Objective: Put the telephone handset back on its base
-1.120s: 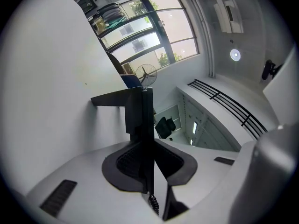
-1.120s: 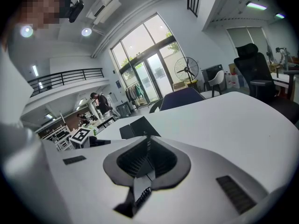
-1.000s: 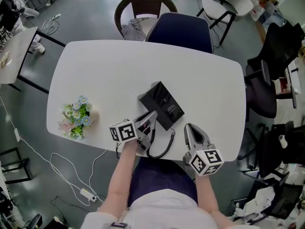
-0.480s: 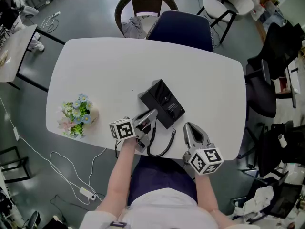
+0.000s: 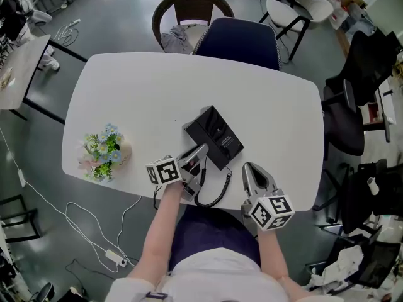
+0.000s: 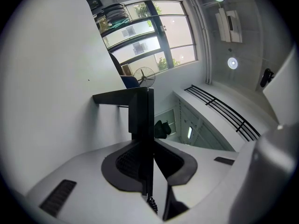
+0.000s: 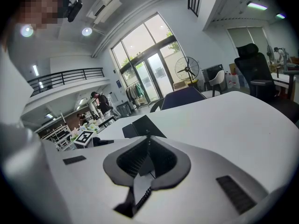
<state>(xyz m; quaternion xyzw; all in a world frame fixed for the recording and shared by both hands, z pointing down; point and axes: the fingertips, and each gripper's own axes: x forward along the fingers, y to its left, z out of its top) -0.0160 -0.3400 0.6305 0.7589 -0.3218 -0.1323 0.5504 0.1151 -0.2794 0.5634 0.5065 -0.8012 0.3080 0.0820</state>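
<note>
The left gripper has its fingers clenched on the slim black telephone handset, at lower centre of the head view, just beside the lower-left edge of the black rectangular telephone base on the white surface; the handset's long axis points up-right at the base, seemingly across its length; the right gripper, fingers pressed together on nothing, lies farther off, lower right.
</note>
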